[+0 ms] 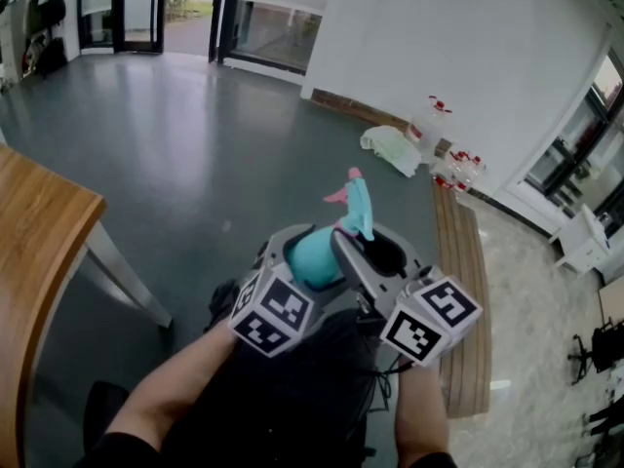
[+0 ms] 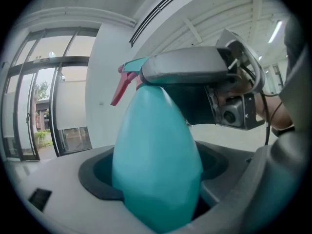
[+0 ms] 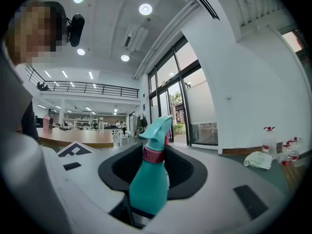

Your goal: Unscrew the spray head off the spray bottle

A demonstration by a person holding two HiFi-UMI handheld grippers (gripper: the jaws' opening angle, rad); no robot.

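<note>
Teal spray bottle (image 2: pixel 156 145) is held mid-air in front of the person. Its plastic's opaque, so contents can't be told. Left gripper (image 2: pixel 161 182) is clamped on the fat body. Right gripper (image 3: pixel 153 172) has jaws fairly wide, closed on the spray head (image 3: pixel 157 130) at its pink collar (image 3: pixel 153 155); the head's on the bottle. By the far wall: clear bottles (image 1: pixel 434 120) w/ red caps, contents unclear, near a pale bag (image 1: pixel 390 149). Print in sight: b/w square markers on gripper cubes (image 1: pixel 273 315).
</note>
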